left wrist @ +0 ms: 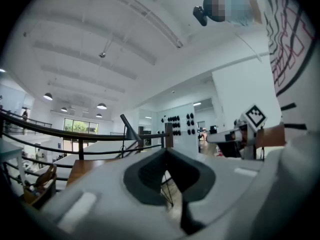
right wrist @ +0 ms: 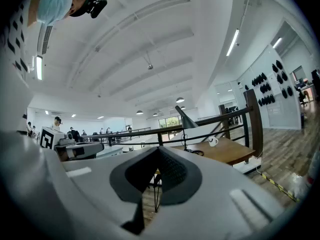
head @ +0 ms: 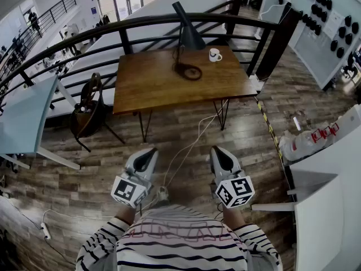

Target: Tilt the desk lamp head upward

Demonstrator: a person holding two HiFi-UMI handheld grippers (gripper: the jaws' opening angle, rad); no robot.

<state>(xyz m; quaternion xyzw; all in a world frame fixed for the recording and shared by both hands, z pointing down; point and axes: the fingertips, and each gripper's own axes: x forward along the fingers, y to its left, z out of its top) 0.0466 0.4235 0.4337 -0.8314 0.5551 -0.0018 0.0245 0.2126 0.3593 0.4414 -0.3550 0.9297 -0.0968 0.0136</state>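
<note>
A black desk lamp [head: 188, 34] with a cone-shaped head stands at the back of a brown wooden table [head: 152, 86]; its cord lies coiled at its base. The lamp shows small in the left gripper view [left wrist: 129, 130] and in the right gripper view [right wrist: 186, 120]. Both grippers are held low near my body, well short of the table. My left gripper [head: 151, 152] is shut with nothing in it. My right gripper [head: 216, 150] is also shut and empty. Neither touches the lamp.
A white mug [head: 215, 55] stands right of the lamp. A black railing [head: 113, 27] runs behind the table. A chair [head: 90, 109] sits at the table's left, a white cable [head: 189, 145] trails over the wooden floor, and white furniture [head: 324, 208] stands at the right.
</note>
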